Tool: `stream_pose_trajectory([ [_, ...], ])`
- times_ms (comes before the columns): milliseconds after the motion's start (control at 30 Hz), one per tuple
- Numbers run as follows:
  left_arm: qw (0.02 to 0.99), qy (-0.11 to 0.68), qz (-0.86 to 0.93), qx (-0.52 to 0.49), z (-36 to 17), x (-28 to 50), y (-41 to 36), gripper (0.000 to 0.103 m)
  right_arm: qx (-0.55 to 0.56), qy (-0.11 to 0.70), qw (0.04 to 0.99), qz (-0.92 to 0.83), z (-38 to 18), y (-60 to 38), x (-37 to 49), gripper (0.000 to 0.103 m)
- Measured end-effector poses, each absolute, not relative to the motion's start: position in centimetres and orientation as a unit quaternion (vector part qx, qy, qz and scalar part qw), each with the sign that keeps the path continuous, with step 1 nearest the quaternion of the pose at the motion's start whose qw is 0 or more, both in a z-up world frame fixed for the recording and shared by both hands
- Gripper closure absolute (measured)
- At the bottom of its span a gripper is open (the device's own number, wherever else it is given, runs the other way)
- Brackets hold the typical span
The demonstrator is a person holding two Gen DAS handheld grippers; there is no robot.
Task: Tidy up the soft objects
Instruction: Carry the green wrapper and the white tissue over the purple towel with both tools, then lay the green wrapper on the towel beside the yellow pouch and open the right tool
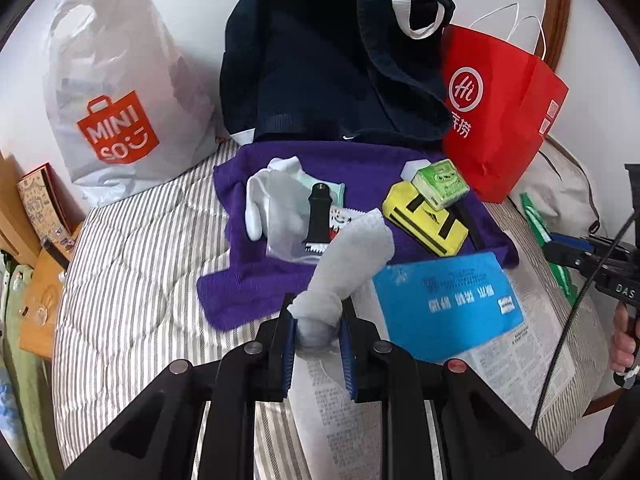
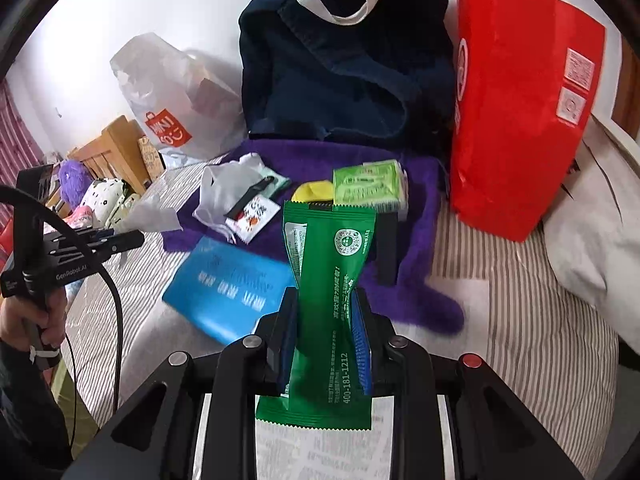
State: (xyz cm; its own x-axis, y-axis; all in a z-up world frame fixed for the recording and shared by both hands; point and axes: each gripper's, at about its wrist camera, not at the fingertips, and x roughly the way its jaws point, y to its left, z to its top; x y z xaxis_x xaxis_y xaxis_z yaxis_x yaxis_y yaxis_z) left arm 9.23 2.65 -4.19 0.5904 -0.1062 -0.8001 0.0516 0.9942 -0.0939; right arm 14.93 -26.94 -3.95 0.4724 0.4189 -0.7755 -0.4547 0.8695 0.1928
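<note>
early in the sorting, by the look of it. left gripper [image 1: 318,320] jaws pinching a grey sock [image 1: 352,256], right gripper [image 2: 326,332] jaws pinching a green packet [image 2: 334,280], both lifted above the bed [image 1: 132,240]. white socks [image 1: 276,200], tissue pack [image 1: 440,182] and more left on the purple towel [image 1: 248,280]; nothing visibly bagged yet.

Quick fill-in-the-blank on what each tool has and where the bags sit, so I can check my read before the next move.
1. The left tool is shut on a grey ____.
2. The right tool grips a packet whose colour is ____.
3. The yellow box lies on a ____ towel.
4. Right of the navy bag stands a paper bag coloured ____.

Missing words: sock; green; purple; red
</note>
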Motion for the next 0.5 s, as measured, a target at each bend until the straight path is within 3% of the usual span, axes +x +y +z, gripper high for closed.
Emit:
stream_pose_trajectory([
  [500, 0.893, 0.447, -0.031, -0.046, -3.9, 13.3, 3.6, 0.084, -0.034, 0.440, 0.854, 0.275, -4.1, -22.7, 20.6, 0.077],
])
